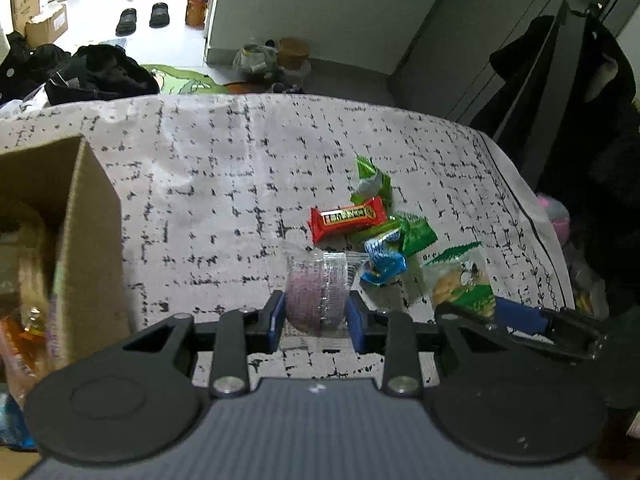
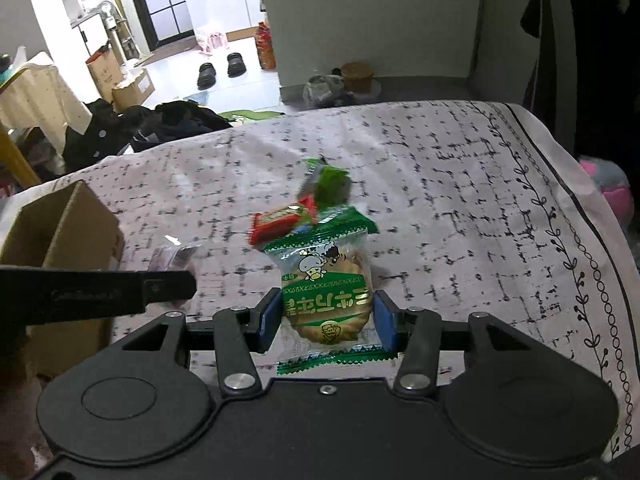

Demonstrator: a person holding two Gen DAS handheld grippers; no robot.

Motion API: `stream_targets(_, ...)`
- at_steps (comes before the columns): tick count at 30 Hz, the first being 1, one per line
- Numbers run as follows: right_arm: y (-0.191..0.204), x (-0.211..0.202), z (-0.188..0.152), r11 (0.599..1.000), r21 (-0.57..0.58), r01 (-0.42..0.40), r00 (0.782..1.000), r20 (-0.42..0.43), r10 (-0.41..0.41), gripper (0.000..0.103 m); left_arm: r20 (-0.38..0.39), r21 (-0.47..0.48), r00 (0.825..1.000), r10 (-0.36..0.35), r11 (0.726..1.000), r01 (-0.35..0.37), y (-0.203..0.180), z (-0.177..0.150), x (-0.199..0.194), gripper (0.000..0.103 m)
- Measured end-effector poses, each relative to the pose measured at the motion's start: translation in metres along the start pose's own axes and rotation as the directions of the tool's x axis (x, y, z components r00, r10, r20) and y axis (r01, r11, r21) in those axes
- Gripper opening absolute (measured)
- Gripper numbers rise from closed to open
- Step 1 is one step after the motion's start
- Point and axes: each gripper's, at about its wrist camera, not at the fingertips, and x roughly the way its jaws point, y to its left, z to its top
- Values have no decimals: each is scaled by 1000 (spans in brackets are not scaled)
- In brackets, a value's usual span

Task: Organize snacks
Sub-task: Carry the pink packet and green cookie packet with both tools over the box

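My left gripper (image 1: 316,316) is shut on a clear jelly cup with a purple filling (image 1: 318,292), held just above the tablecloth. My right gripper (image 2: 326,316) is shut on a green cookie packet (image 2: 326,284); that packet also shows in the left wrist view (image 1: 460,280). On the cloth ahead lies a small pile of snacks: a red bar (image 1: 346,218), green packets (image 1: 372,180) and a blue packet (image 1: 382,260). An open cardboard box (image 1: 80,232) stands at the left, with snacks inside.
The table carries a white cloth with black marks (image 1: 220,168), and its right edge drops off (image 2: 580,216). Dark clothes (image 1: 100,76), shoes and boxes lie on the floor beyond. A dark chair or rack (image 1: 560,92) stands at the right.
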Motion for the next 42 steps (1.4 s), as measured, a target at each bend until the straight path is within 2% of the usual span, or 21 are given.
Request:
stream_targets(10,29,-24,18,1000,-24,-11,997,73,13,47,105,43,994,11,999,-16,13,20,-43,32)
stream_targets(23,75,-37,26,993,-74,-87,989,113,95,48,199,-8,980,29,1000,-28,60,24,-97,32)
stream_targets(36,118,-45,17,983,-108,-146,982,108,158,48,218,-75,973,76,995,-61,113,-1,-127,32)
stream_targets(42,135,-44,8,976,-123,-178,977,94,190,48,191,-122,977,99,990,-77,137,-17,-129,32)
